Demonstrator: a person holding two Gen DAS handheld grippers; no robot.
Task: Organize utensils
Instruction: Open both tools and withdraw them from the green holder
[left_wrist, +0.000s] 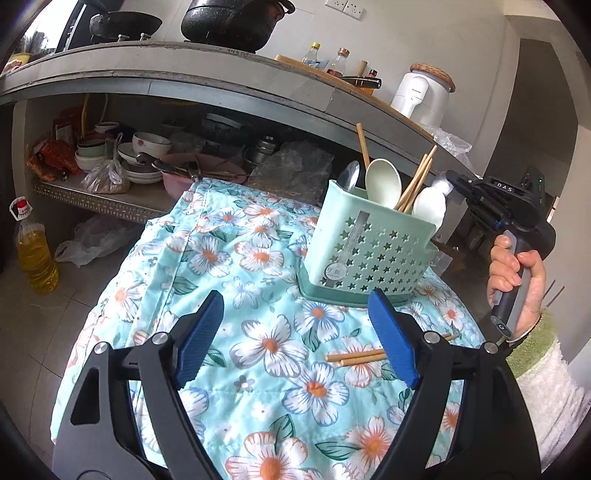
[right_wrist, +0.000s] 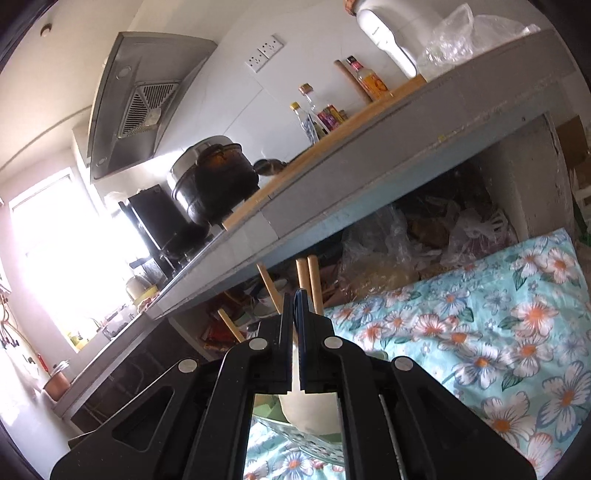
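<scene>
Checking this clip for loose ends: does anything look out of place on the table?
Yes. A pair of chopsticks lies loose on the floral cloth, apart from the green utensil holder where the other chopsticks and spoons stand.

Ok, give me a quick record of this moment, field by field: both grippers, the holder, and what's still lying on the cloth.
left gripper: open, empty, above the floral cloth
right gripper: shut on white spoon, at the holder's rim
utensil holder: green, star-punched, upright on the cloth
in holder: chopsticks, pale spoon, metal spoon
left out: loose chopsticks on the cloth
</scene>
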